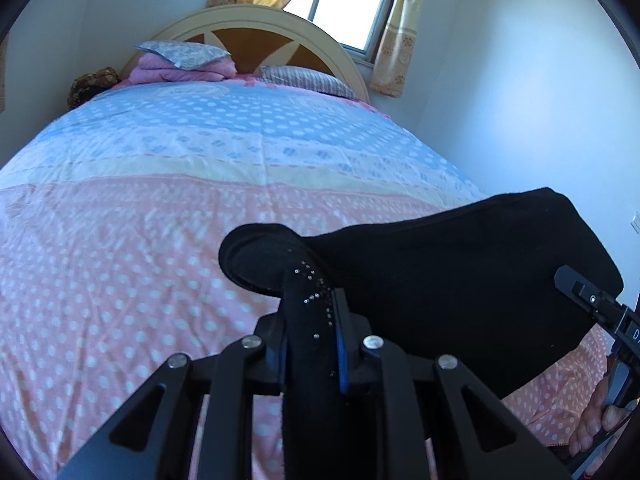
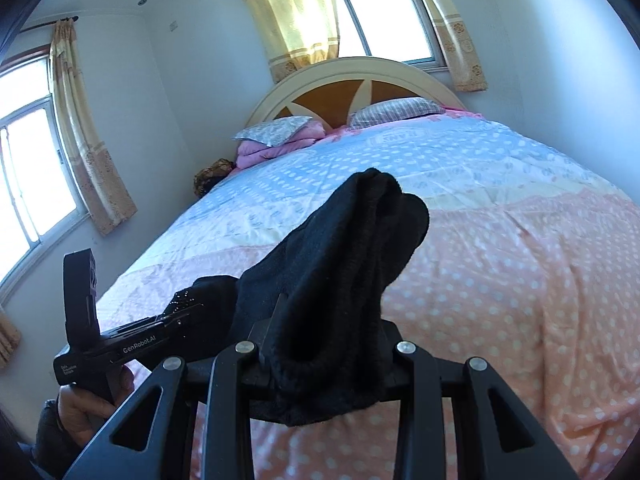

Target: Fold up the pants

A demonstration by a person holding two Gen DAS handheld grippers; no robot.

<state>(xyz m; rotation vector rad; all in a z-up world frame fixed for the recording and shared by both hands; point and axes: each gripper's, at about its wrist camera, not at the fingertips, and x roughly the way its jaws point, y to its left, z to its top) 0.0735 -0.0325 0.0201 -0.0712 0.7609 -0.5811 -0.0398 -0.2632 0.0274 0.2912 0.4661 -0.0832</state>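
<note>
Black pants (image 1: 460, 276) with small shiny studs hang in the air above the bed, held between both grippers. My left gripper (image 1: 310, 320) is shut on one edge of the pants; the cloth curls over its fingertips. It also shows in the right wrist view (image 2: 180, 316) at lower left. My right gripper (image 2: 324, 320) is shut on another bunch of the pants (image 2: 344, 248), which stands up over its fingers and hides them. The right gripper shows at the right edge of the left wrist view (image 1: 588, 300).
A wide bed with a pink and blue dotted cover (image 1: 160, 220) lies below. Pillows (image 1: 184, 54) and a folded pink blanket (image 2: 280, 146) sit by the arched headboard (image 2: 352, 80). Curtained windows (image 2: 384, 12) and white walls surround the bed.
</note>
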